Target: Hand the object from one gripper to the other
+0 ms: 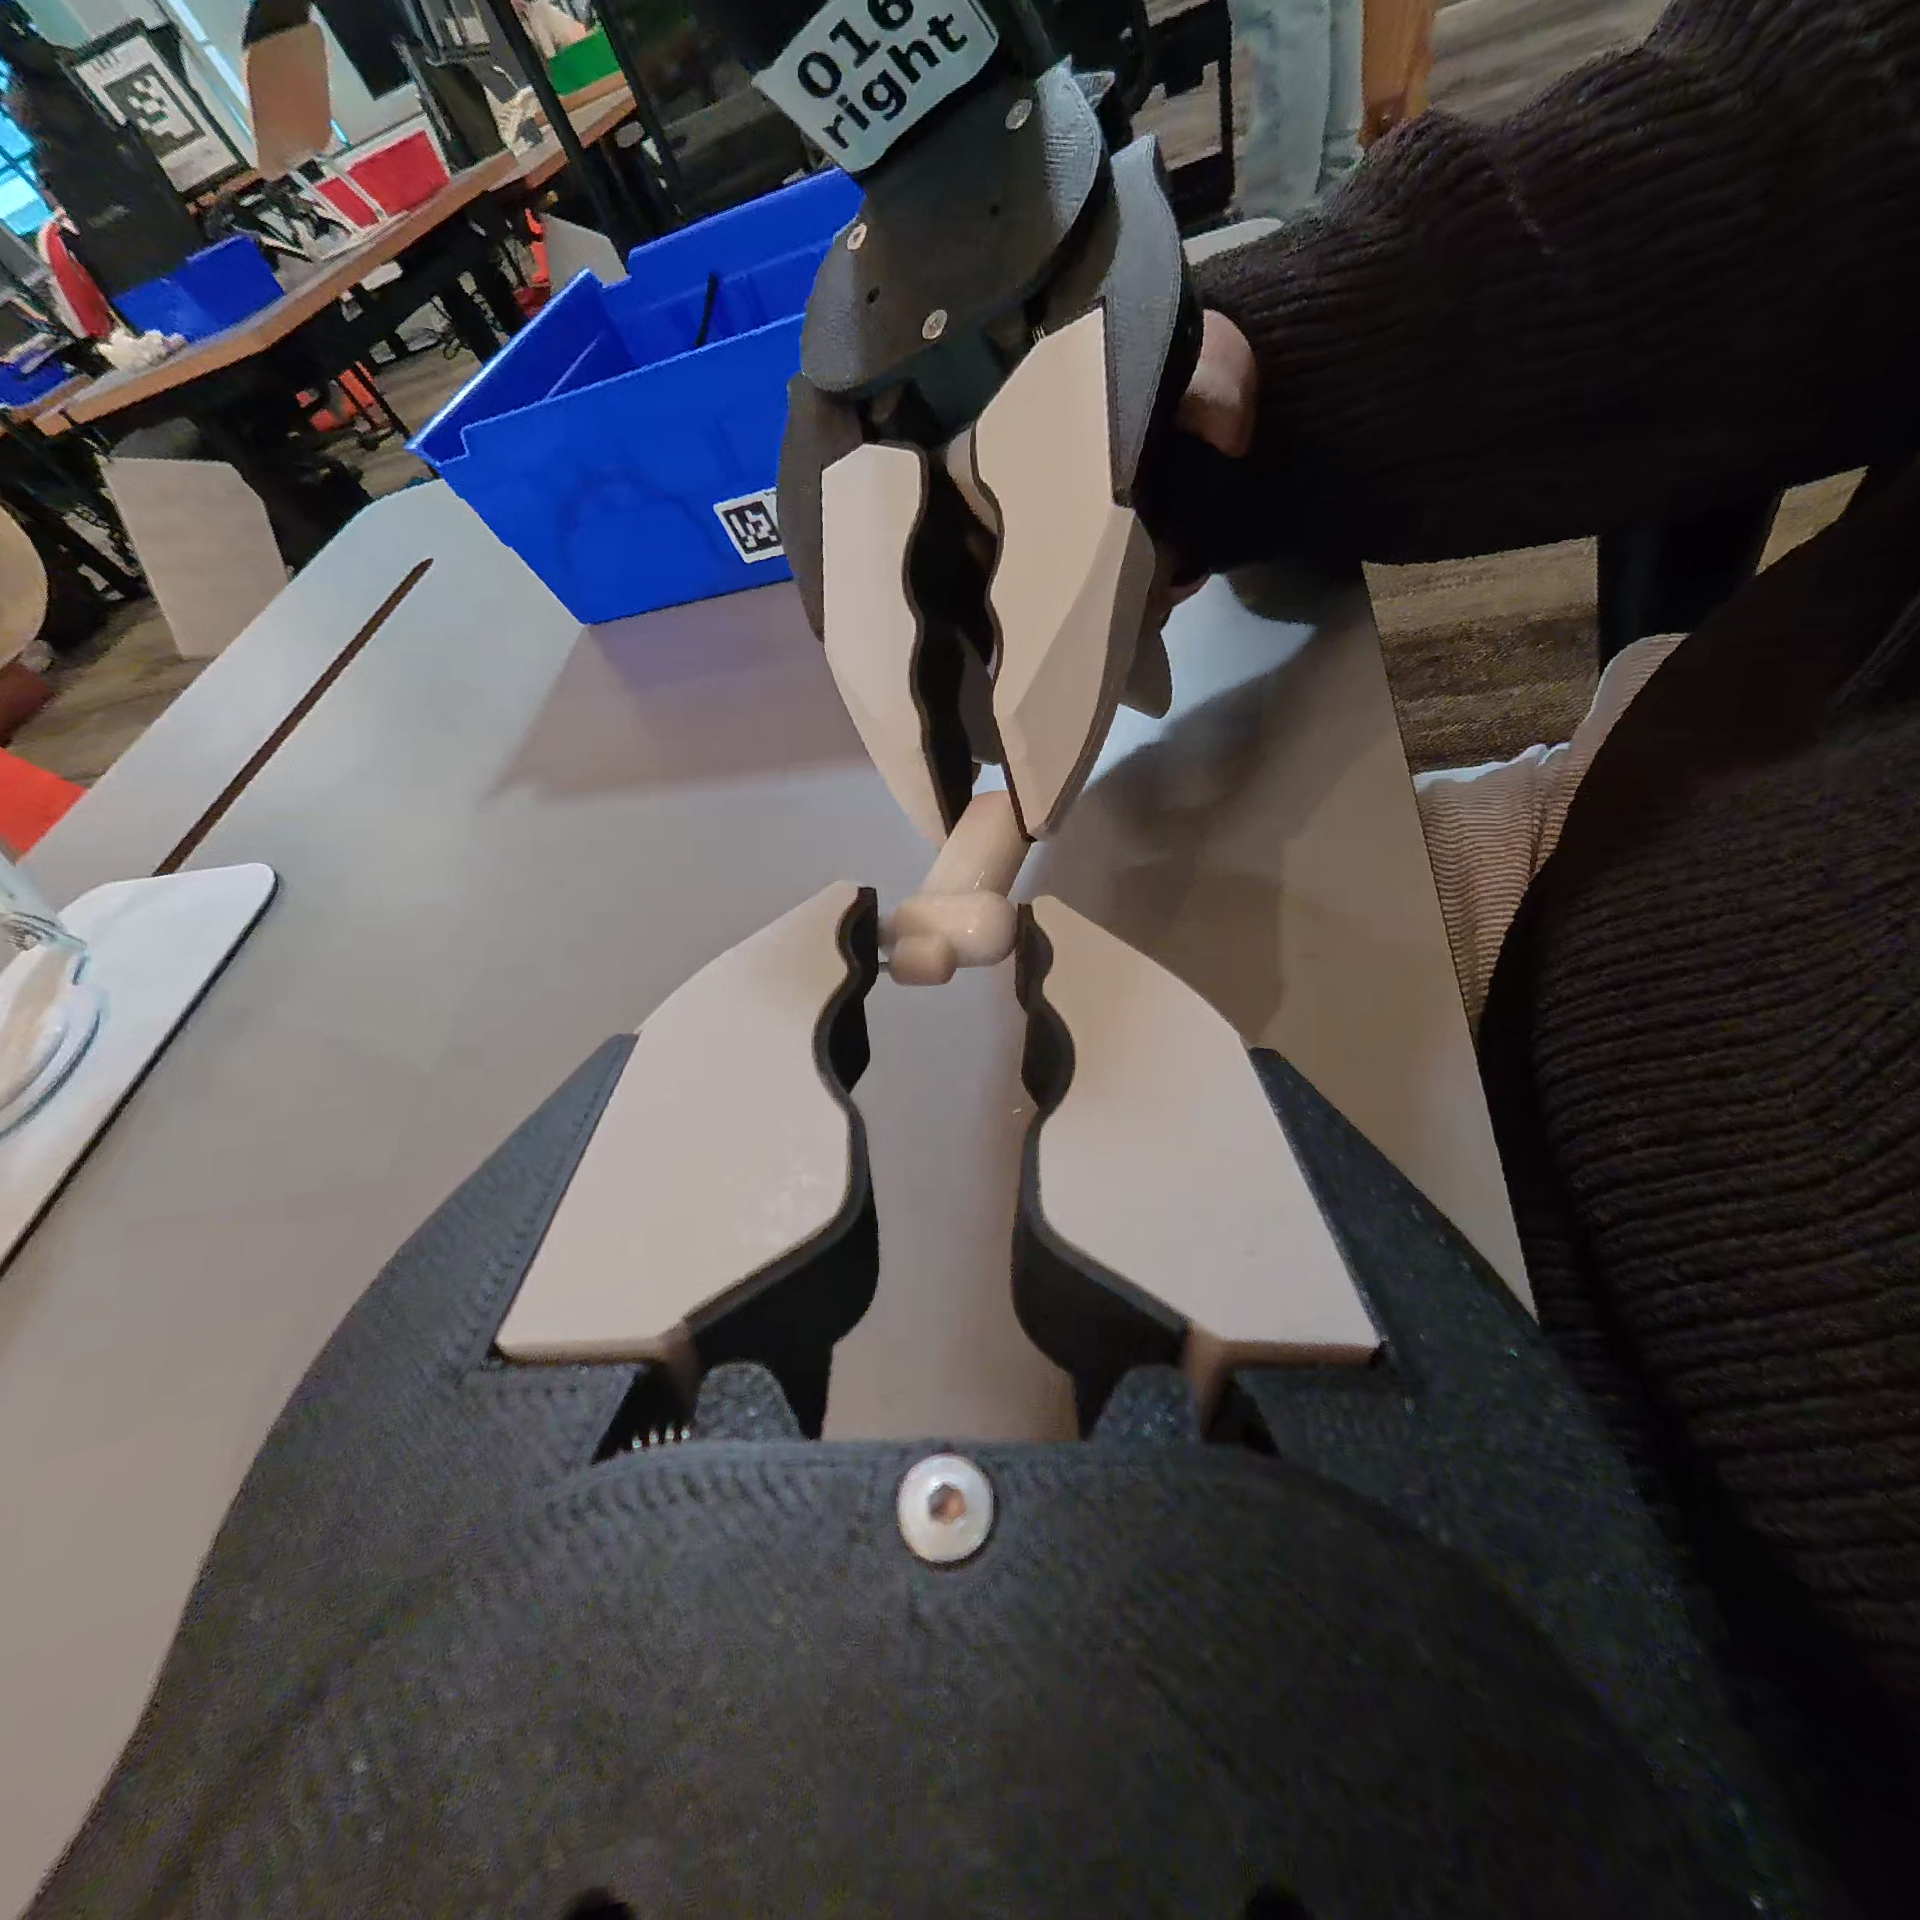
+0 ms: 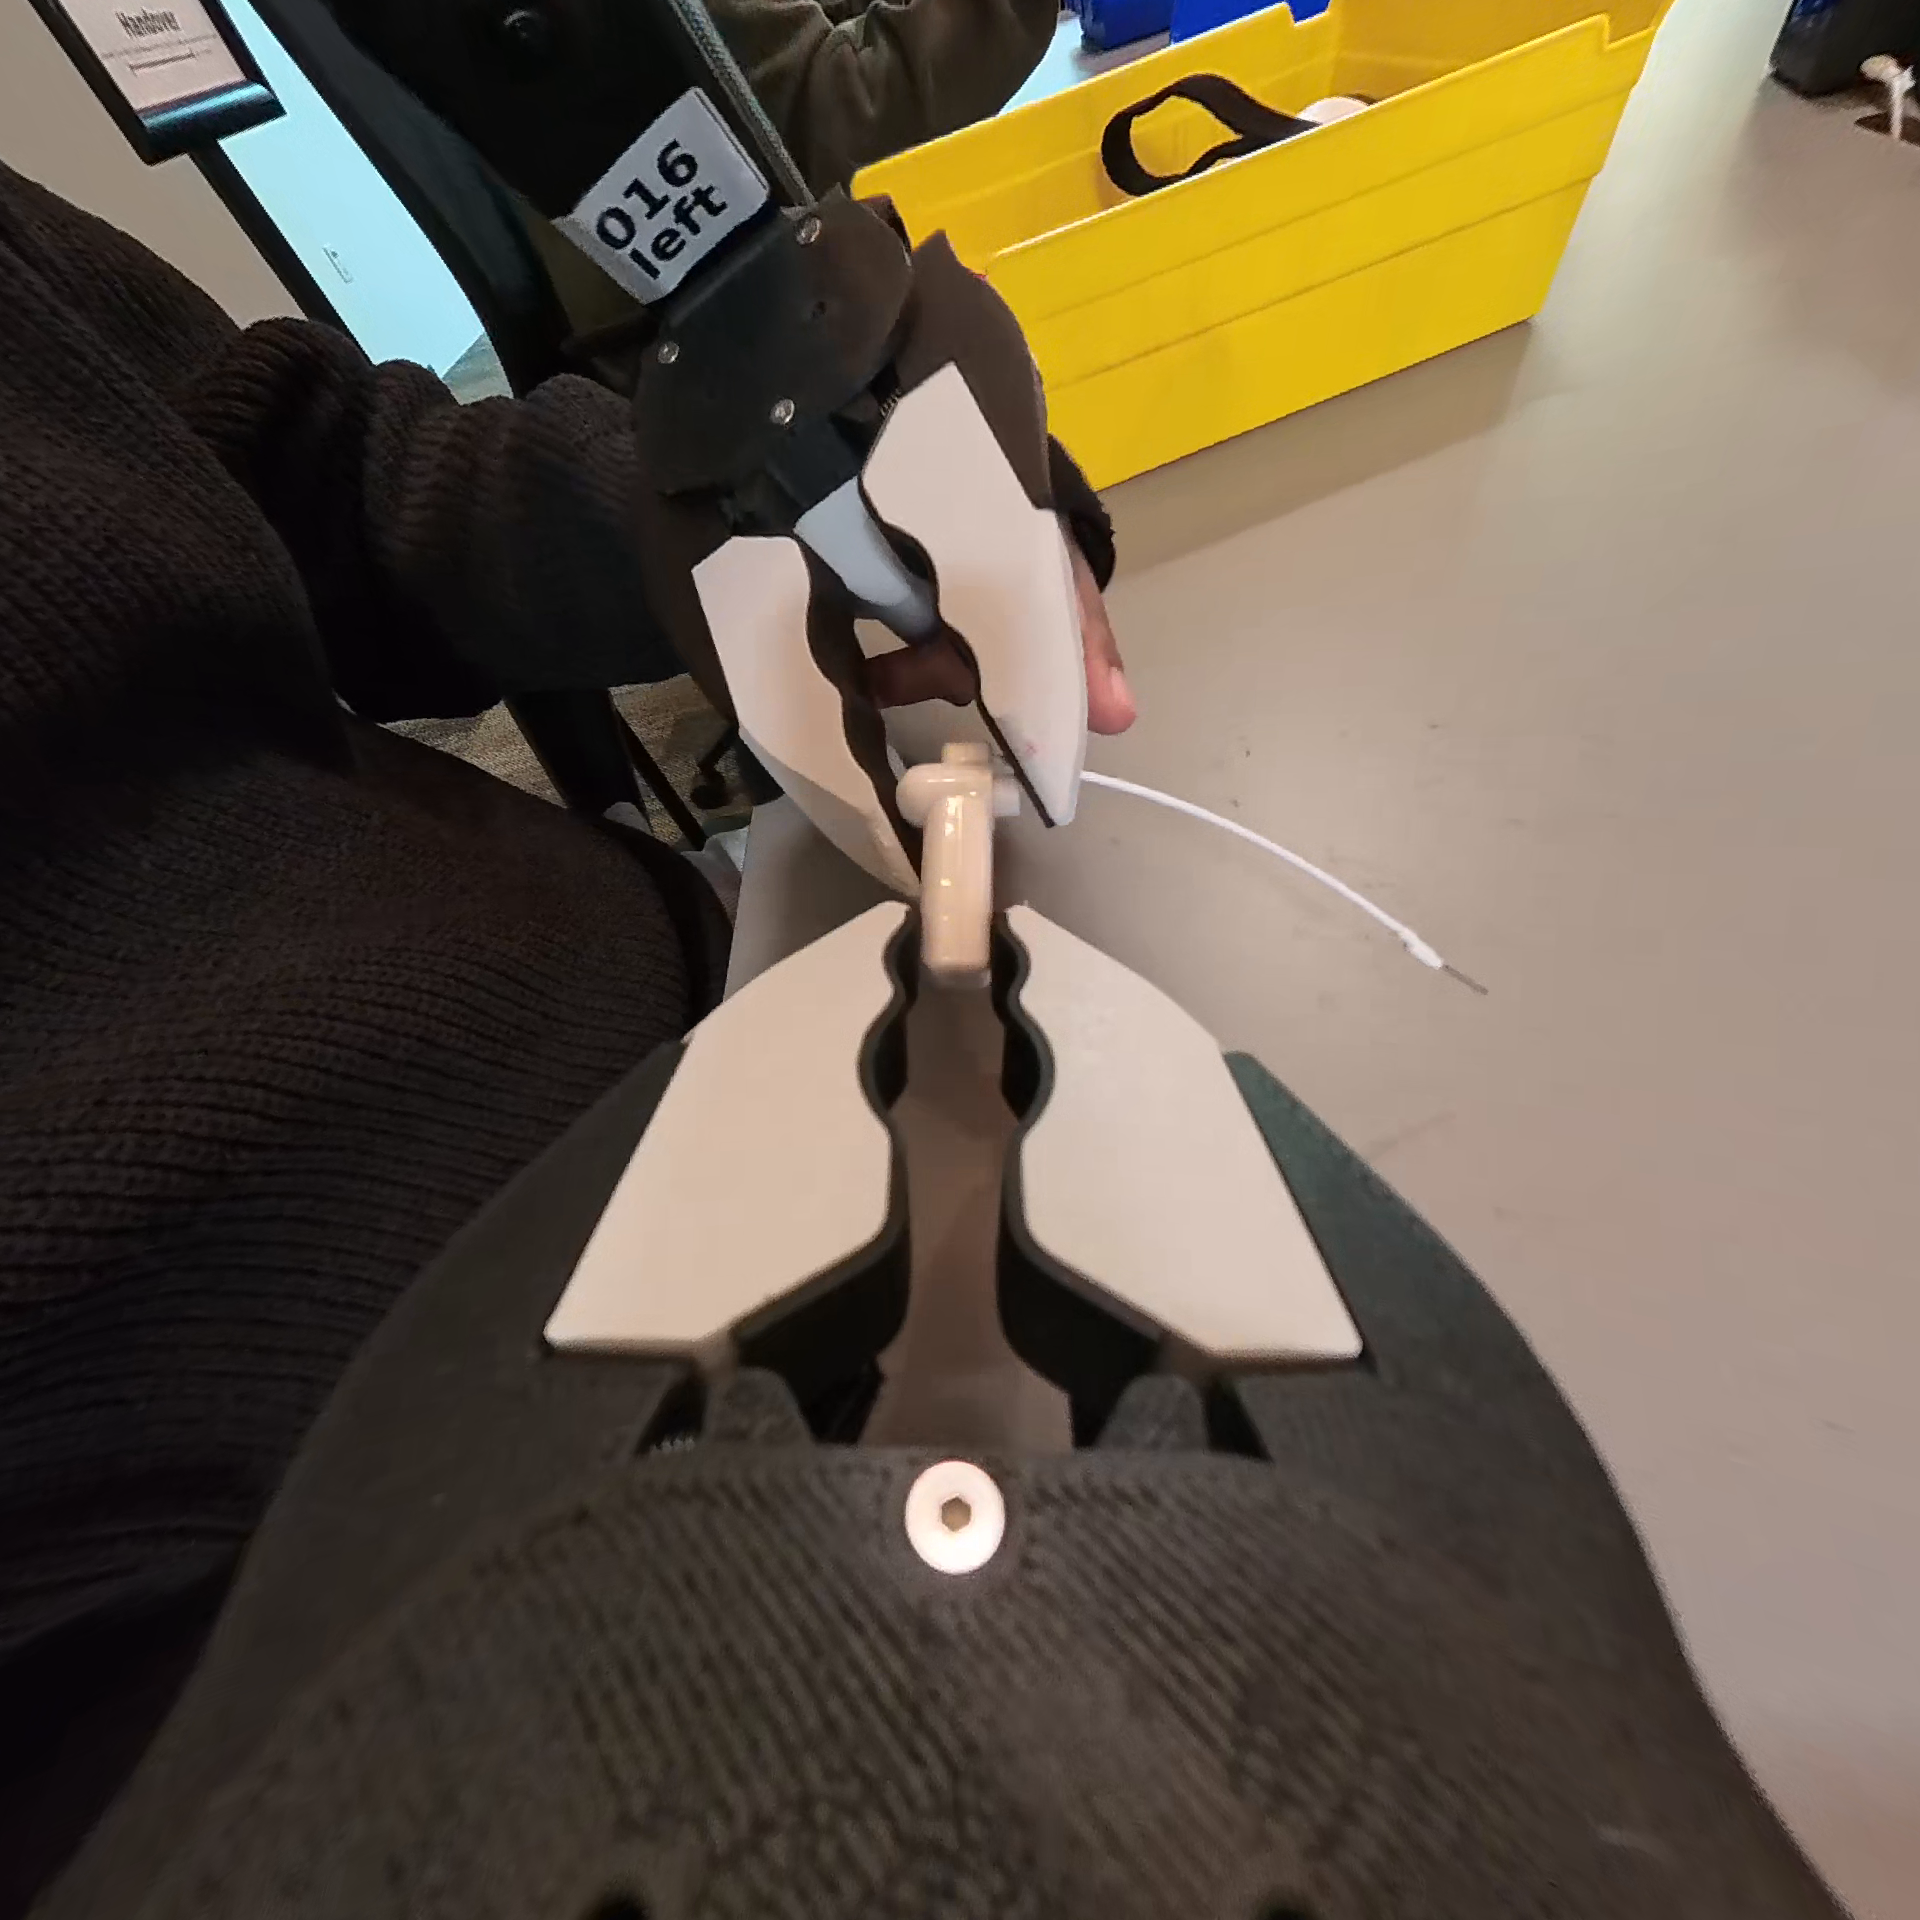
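Right wrist view, right gripper (image 2: 953,940) fingers pinching beige hook (image 2: 954,873), left gripper (image 2: 971,842) fingers clamping its other end (both gripping).

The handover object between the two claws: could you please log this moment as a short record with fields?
object: small cream plastic hook-like piece, glossy
right claw: shut on the object's shaft end
left claw: tips on either side of the knobbed end, touching it; grip cannot be confirmed
height: object held above the grey table
nearby: blue bin, yellow bin, thin white cable on the table
stage: handover in progress, neither claw released
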